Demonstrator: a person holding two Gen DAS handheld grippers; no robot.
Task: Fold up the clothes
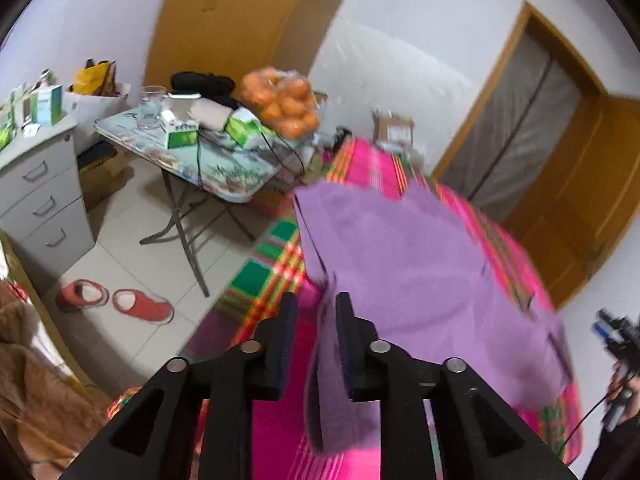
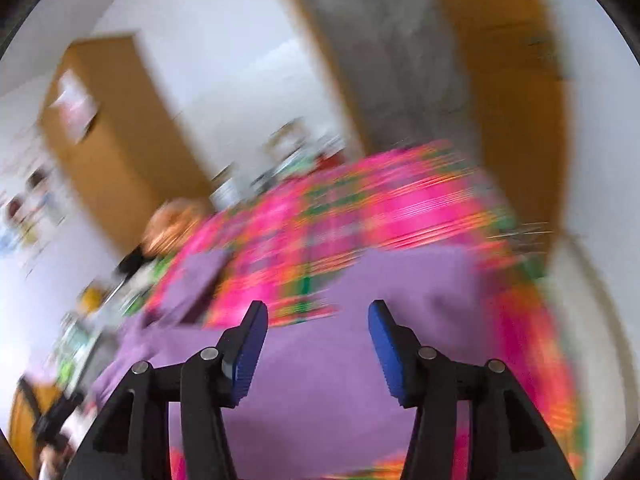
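Purple garment (image 1: 420,264) lies on the plaid bed cover (image 1: 372,168), one fold apparently just laid. Its near edge hangs between the left tongs (image 1: 316,316), which are parted, pads not pressing. Right tongs (image 2: 318,320) are wide open, empty, above the cloth; that view is blurred. Judgement: release step. Next: clear both tongs, then regrip an edge for the next fold.

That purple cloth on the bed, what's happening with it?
A person with a handheld gripper in each hand is folding the purple garment on the pink plaid bedspread. The left gripper has a flap of it hanging between its parted fingers, not clearly pinched. The right gripper is open and empty above the cloth.
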